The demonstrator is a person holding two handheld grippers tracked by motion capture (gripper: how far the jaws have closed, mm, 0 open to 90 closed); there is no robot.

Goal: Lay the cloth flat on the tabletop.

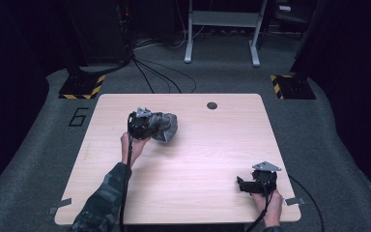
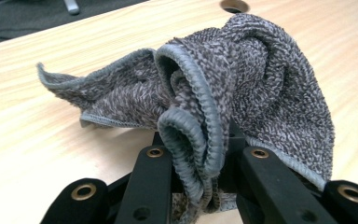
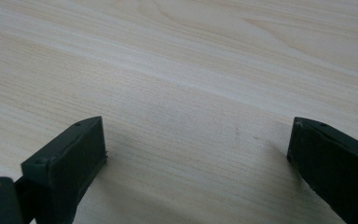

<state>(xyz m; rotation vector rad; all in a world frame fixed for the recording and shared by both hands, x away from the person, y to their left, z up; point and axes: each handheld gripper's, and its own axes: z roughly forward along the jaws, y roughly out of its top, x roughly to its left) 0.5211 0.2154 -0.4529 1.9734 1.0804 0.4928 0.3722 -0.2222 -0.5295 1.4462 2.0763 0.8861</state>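
Grey cloth (image 2: pixel 242 88) is pinched by its bunched hem between the closed jaws of the left hand-held gripper (image 2: pixel 200 163), and it is seen crumpled on the desk (image 1: pixel 198 159) toward the far edge, left of the middle. The right hand-held gripper (image 3: pixel 196 154) is held with jaws wide apart and empty, low over bare wood near the right near corner.
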